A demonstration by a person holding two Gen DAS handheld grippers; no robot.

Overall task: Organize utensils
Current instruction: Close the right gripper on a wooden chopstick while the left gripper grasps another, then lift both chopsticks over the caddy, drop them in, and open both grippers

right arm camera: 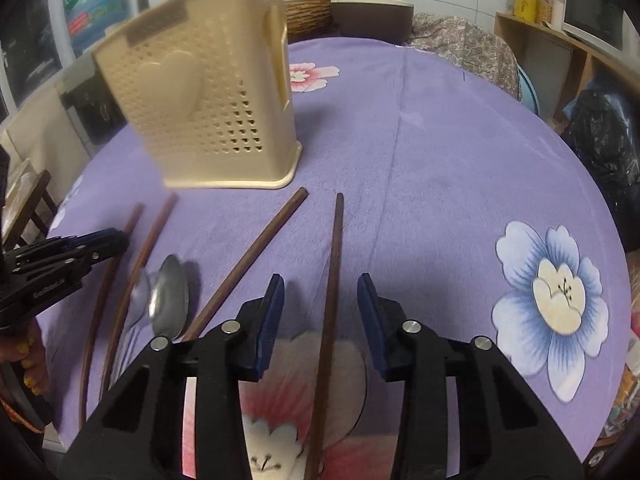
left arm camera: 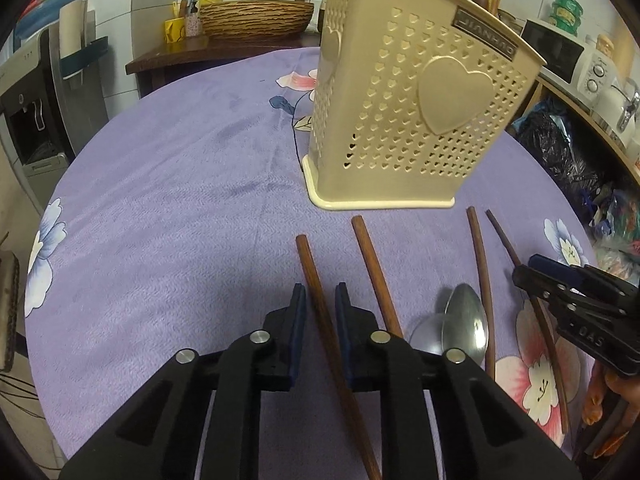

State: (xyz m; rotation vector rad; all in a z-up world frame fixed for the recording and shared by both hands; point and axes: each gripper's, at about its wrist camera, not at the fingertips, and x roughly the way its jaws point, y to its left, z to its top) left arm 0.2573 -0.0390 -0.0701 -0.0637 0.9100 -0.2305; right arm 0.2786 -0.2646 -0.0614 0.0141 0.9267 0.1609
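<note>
A cream perforated utensil holder (left arm camera: 404, 116) stands on the purple cloth; it also shows in the right wrist view (right arm camera: 208, 116). Several brown chopsticks and two metal spoons (left arm camera: 466, 322) lie in front of it. My left gripper (left arm camera: 320, 300) is open, its pads either side of the leftmost chopstick (left arm camera: 316, 292), not touching it. My right gripper (right arm camera: 320, 296) is open wider, straddling the rightmost chopstick (right arm camera: 334, 280). Each gripper shows at the edge of the other's view: the right one (left arm camera: 524, 270), the left one (right arm camera: 116, 240). The spoons (right arm camera: 170, 296) lie between the two grippers.
The round table (left arm camera: 160, 200) has a flowered purple cloth. Behind it are a wicker basket (left arm camera: 256, 16) on a dark cabinet, a water dispenser (left arm camera: 32, 112) at left, shelves with a microwave (left arm camera: 556, 50) and black bags (left arm camera: 560, 148) at right.
</note>
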